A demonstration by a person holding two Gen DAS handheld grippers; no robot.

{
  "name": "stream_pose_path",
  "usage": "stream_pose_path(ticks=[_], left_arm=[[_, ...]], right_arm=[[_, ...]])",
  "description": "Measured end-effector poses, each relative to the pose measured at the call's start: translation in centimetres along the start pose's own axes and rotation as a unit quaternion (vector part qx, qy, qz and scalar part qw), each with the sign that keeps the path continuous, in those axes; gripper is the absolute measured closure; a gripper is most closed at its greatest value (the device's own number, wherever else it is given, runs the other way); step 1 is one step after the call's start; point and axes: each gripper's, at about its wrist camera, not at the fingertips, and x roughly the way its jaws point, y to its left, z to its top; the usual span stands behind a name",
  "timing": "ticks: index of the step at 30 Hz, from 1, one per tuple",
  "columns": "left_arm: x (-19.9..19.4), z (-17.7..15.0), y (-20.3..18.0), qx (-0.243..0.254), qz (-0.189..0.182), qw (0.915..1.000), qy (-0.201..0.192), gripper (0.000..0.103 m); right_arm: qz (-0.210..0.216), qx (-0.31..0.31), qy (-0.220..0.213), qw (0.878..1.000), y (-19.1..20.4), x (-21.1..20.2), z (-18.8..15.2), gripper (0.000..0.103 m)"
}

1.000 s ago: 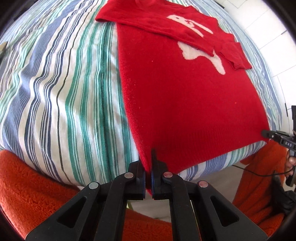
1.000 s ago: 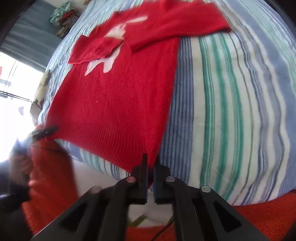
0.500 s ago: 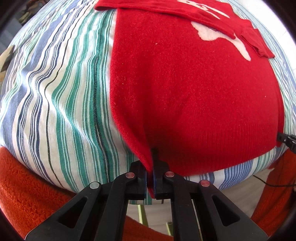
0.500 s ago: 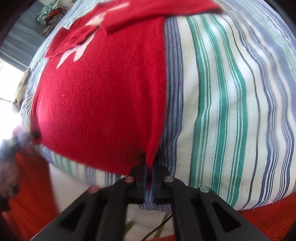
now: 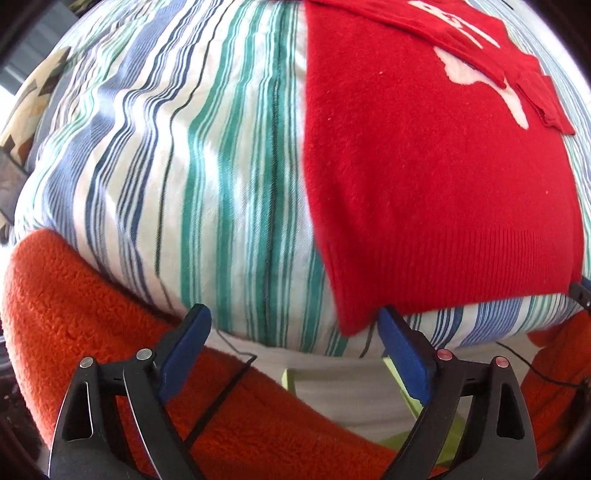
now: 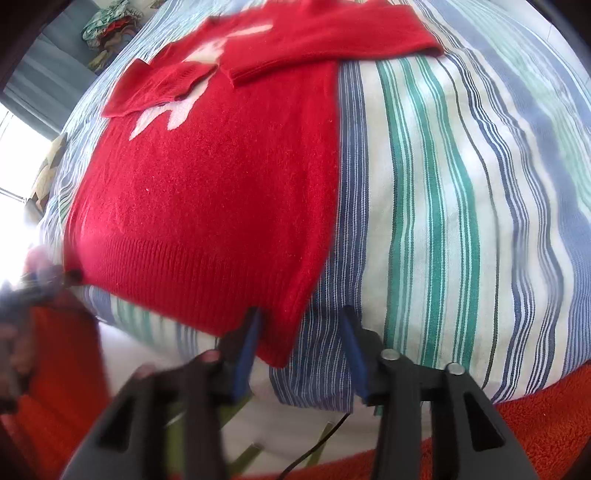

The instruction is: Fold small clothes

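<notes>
A small red knit sweater [image 5: 436, 177] with a white motif lies flat on a striped sheet, both sleeves folded across its chest; it also shows in the right wrist view [image 6: 207, 206]. My left gripper [image 5: 295, 325] is open at the sweater's near left hem corner, its right blue pad beside the corner. My right gripper [image 6: 301, 325] is open, its two pads on either side of the near right hem corner [image 6: 275, 349], which hangs loose between them.
The striped sheet [image 5: 221, 184] covers a rounded surface that drops off at its near edge. An orange fleece sleeve [image 5: 92, 314] lies below it. A pile of clothes [image 6: 110, 26] sits far back. A patterned cushion [image 5: 37, 92] lies at the far left.
Both grippers were shut on the sweater's hem corners and have opened, letting the corners go. The left gripper has shifted left of its corner.
</notes>
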Motion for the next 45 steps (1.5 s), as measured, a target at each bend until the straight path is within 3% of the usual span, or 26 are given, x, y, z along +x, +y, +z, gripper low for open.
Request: stream_pose_path(ticks=[2, 6, 7, 9, 12, 14, 15, 17, 18, 20, 22, 26, 29, 32, 34, 35, 36, 38, 39, 43, 45], left_arm=[[-1.9, -0.9, 1.1, 0.005, 0.024, 0.9996, -0.015, 0.013], [-7.2, -1.2, 3.0, -0.005, 0.075, 0.9911, -0.110, 0.012], [-8.3, -0.6, 3.1, -0.003, 0.065, 0.9890, -0.133, 0.011], [-9.8, 0.2, 1.5, 0.014, 0.011, 0.9847, -0.173, 0.007], [-9.8, 3.7, -3.5, 0.054, -0.067, 0.9760, -0.200, 0.006], [-7.3, 4.9, -6.9, 0.074, -0.089, 0.9740, -0.195, 0.006], [-5.2, 5.7, -7.6, 0.080, -0.081, 0.9776, -0.177, 0.007], [-1.9, 5.4, -9.0, 0.085, -0.041, 0.9867, -0.132, 0.012], [-1.2, 4.9, -8.8, 0.089, -0.038, 0.9860, -0.136, 0.012], [-2.3, 3.6, -8.4, 0.096, -0.045, 0.9785, -0.177, 0.008], [-2.9, 3.4, -8.1, 0.094, -0.048, 0.9774, -0.184, 0.007], [-2.6, 4.0, -8.0, 0.072, -0.052, 0.9791, -0.183, 0.007], [-2.4, 3.8, -7.6, 0.065, -0.057, 0.9780, -0.190, 0.007], [-1.3, 3.6, -7.8, 0.074, -0.050, 0.9766, -0.196, 0.007], [-1.4, 3.4, -7.9, 0.079, -0.041, 0.9759, -0.199, 0.007], [-1.5, 3.2, -7.9, 0.080, -0.037, 0.9757, -0.201, 0.007], [-1.6, 3.0, -7.9, 0.082, -0.034, 0.9755, -0.202, 0.007], [-1.7, 2.9, -7.7, 0.082, -0.033, 0.9757, -0.201, 0.007], [-1.6, 3.0, -7.6, 0.080, -0.034, 0.9761, -0.199, 0.006], [-1.3, 3.7, -7.5, 0.065, -0.036, 0.9786, -0.192, 0.005], [-1.2, 3.8, -7.6, 0.060, -0.035, 0.9789, -0.192, 0.004]], right_arm=[[-0.006, -0.004, 0.007, 1.000, -0.5, -1.1, -0.6, 0.041], [-0.064, 0.000, -0.024, 0.998, -1.6, -5.0, -2.3, 0.041], [-0.076, -0.009, -0.042, 0.996, -1.3, -6.1, -2.2, 0.041], [-0.082, -0.027, -0.076, 0.993, -0.2, -7.9, -1.6, 0.041], [-0.025, -0.058, -0.117, 0.991, 2.6, -8.3, 0.2, 0.041], [0.018, -0.077, -0.117, 0.990, 4.4, -6.2, 1.5, 0.041], [0.029, -0.084, -0.106, 0.990, 4.8, -4.6, 1.8, 0.041], [0.020, -0.083, -0.040, 0.995, 5.0, 0.1, 2.1, 0.041], [0.013, -0.078, -0.009, 0.997, 4.6, 1.7, 1.9, 0.041], [0.028, -0.076, -0.027, 0.996, 4.5, 0.2, 1.5, 0.042], [0.025, -0.102, -0.058, 0.993, 5.1, -3.1, 1.9, 0.042], [-0.035, -0.210, -0.137, 0.967, 7.7, -7.4, 6.2, 0.041], [-0.063, -0.271, -0.149, 0.949, 9.3, -5.3, 10.4, 0.041], [-0.070, -0.301, -0.134, 0.942, 10.1, -0.3, 14.1, 0.041], [-0.078, -0.281, -0.105, 0.951, 8.6, 3.2, 16.0, 0.050], [-0.063, -0.255, -0.102, 0.960, 7.4, 3.8, 16.6, 0.076], [-0.046, -0.221, -0.116, 0.967, 6.1, 3.3, 17.1, 0.096], [0.000, -0.139, -0.161, 0.977, 2.6, 0.0, 17.4, 0.096], [0.001, -0.104, -0.192, 0.976, 0.6, -2.3, 17.2, 0.096], [-0.016, 0.050, -0.287, 0.956, -11.2, -11.0, 14.9, 0.096], [-0.041, 0.117, -0.290, 0.949, -17.6, -12.8, 13.1, 0.096]])
